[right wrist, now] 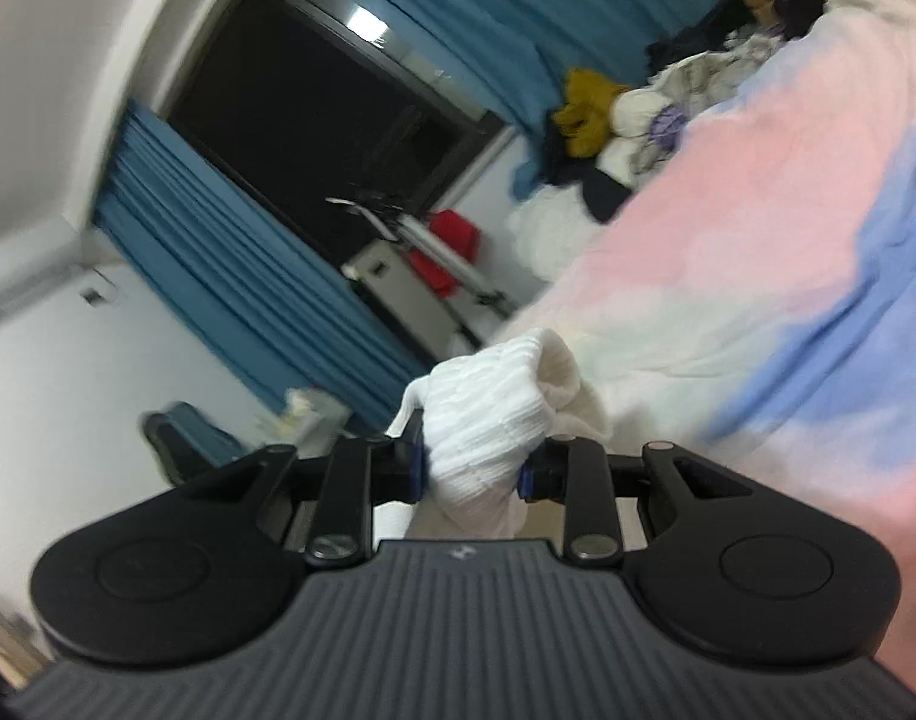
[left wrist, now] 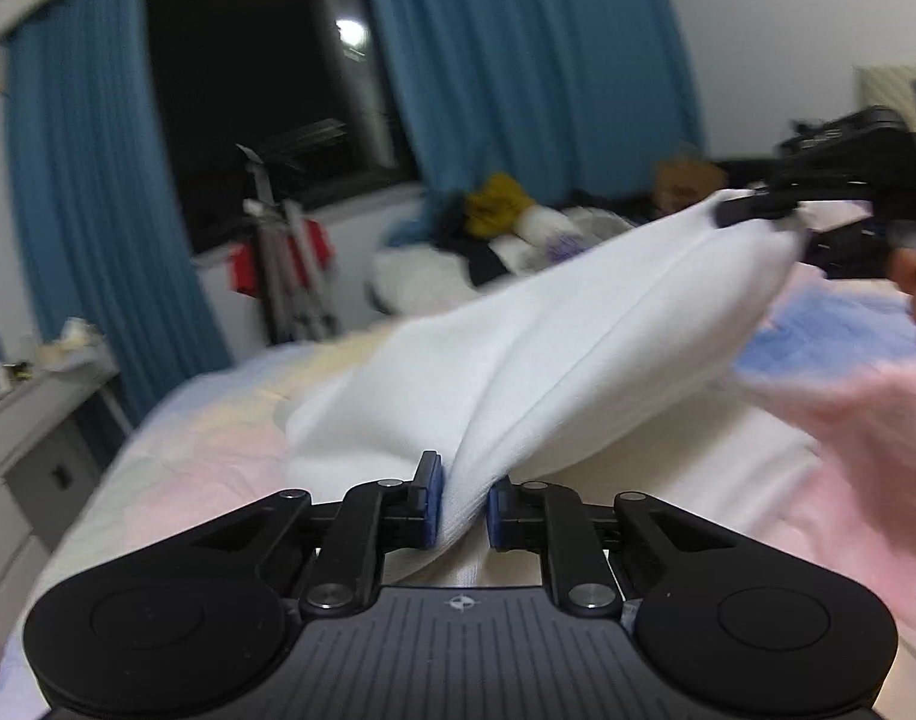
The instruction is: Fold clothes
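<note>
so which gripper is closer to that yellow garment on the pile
Probably right. The right gripper holds the white cloth up toward the yellow garment; the left gripper grips its near end.

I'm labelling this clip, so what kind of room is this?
Most likely a bedroom: a bed with a pastel quilt, blue curtains beside a dark window, and a pile of clothes beyond.

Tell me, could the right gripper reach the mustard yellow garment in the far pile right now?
Probably not. The right gripper is shut on the white ribbed garment, stretched to the left gripper. The mustard yellow garment lies across the pastel bedspread, so it must let go first.
</note>
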`<state>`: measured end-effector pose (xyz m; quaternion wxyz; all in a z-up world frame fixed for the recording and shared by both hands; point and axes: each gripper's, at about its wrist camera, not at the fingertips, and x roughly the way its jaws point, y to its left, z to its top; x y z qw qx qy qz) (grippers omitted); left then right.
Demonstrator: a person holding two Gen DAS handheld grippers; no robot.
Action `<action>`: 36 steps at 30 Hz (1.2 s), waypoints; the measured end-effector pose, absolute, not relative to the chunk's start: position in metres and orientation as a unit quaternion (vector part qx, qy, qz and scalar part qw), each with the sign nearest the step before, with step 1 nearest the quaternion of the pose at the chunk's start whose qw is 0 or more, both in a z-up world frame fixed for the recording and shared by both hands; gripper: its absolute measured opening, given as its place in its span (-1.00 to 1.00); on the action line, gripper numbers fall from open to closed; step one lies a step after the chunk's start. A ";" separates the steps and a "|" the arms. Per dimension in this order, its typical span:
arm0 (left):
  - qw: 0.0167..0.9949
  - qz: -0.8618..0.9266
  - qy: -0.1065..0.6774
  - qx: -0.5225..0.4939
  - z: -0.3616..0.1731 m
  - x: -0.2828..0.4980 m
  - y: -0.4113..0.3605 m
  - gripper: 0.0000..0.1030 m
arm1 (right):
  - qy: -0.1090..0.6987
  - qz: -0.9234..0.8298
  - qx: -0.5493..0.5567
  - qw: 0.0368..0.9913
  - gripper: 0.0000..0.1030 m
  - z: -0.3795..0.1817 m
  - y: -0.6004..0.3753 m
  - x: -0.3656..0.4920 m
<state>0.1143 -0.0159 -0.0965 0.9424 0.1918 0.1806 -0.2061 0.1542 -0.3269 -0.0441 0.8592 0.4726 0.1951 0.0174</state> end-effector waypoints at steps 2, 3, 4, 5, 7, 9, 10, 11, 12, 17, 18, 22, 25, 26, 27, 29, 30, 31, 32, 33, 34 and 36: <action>0.930 -0.221 0.205 0.210 -0.107 0.111 -0.020 -0.67 | 0.210 0.000 0.467 0.859 -0.41 -0.050 -0.329 0.153; 0.927 -0.226 0.212 0.211 -0.110 0.111 -0.020 -0.64 | 0.217 -0.009 0.465 0.858 -0.41 -0.053 -0.331 0.152; 0.928 -0.228 0.215 0.204 -0.111 0.111 -0.018 -0.63 | 0.224 -0.017 0.462 0.858 -0.40 -0.056 -0.332 0.151; 0.928 -0.230 0.217 0.198 -0.111 0.111 -0.016 -0.61 | 0.232 -0.026 0.459 0.857 -0.37 -0.059 -0.333 0.151; 0.929 -0.233 0.223 0.184 -0.113 0.112 -0.013 -0.54 | 0.232 -0.029 0.462 0.855 -0.32 -0.061 -0.334 0.149; 0.932 -0.239 0.230 0.147 -0.108 0.110 -0.003 -0.41 | 0.225 -0.024 0.471 0.853 -0.26 -0.059 -0.333 0.146; 0.933 -0.241 0.233 0.127 -0.104 0.109 0.003 -0.35 | 0.224 -0.022 0.476 0.850 -0.24 -0.059 -0.332 0.143; 0.934 -0.243 0.237 0.108 -0.100 0.109 0.010 -0.22 | 0.223 -0.020 0.480 0.848 -0.17 -0.059 -0.331 0.140; 0.935 -0.245 0.239 0.089 -0.096 0.109 0.017 -0.08 | 0.225 -0.020 0.484 0.846 -0.04 -0.058 -0.329 0.136; 0.941 -0.233 0.244 -0.024 -0.072 0.122 0.054 0.64 | 0.235 -0.017 0.481 0.845 0.65 -0.049 -0.318 0.124; 0.941 -0.226 0.247 -0.050 -0.069 0.127 0.062 0.71 | 0.238 -0.013 0.477 0.846 0.65 -0.047 -0.316 0.122; 0.931 -0.188 0.277 -0.147 -0.070 0.149 0.092 0.83 | 0.289 0.009 0.449 0.845 0.64 -0.054 -0.299 0.130; 0.916 -0.160 0.314 -0.194 -0.079 0.170 0.109 0.83 | 0.324 0.006 0.437 0.839 0.65 -0.068 -0.293 0.143; 0.911 -0.151 0.326 -0.201 -0.084 0.176 0.112 0.83 | 0.323 0.010 0.446 0.834 0.67 -0.073 -0.294 0.147; 0.906 -0.144 0.340 -0.208 -0.088 0.183 0.115 0.83 | 0.323 0.015 0.454 0.830 0.70 -0.077 -0.294 0.151; 0.893 -0.136 0.366 -0.223 -0.097 0.194 0.121 0.81 | 0.321 0.028 0.466 0.824 0.74 -0.083 -0.295 0.160; 0.888 -0.134 0.374 -0.230 -0.101 0.198 0.124 0.81 | 0.319 0.035 0.471 0.821 0.78 -0.085 -0.295 0.164; 0.885 -0.134 0.379 -0.236 -0.103 0.202 0.127 0.81 | 0.318 0.044 0.476 0.819 0.79 -0.085 -0.294 0.168; 0.880 -0.135 0.384 -0.246 -0.106 0.204 0.130 0.81 | 0.316 0.053 0.477 0.818 0.79 -0.084 -0.293 0.171; 0.873 -0.139 0.388 -0.260 -0.108 0.206 0.133 0.81 | 0.313 0.064 0.477 0.819 0.79 -0.080 -0.290 0.172; 0.867 -0.143 0.393 -0.273 -0.110 0.207 0.136 0.81 | 0.304 0.079 0.479 0.820 0.79 -0.074 -0.289 0.171; 0.858 -0.151 0.394 -0.292 -0.113 0.208 0.142 0.81 | 0.278 0.103 0.487 0.822 0.79 -0.061 -0.287 0.167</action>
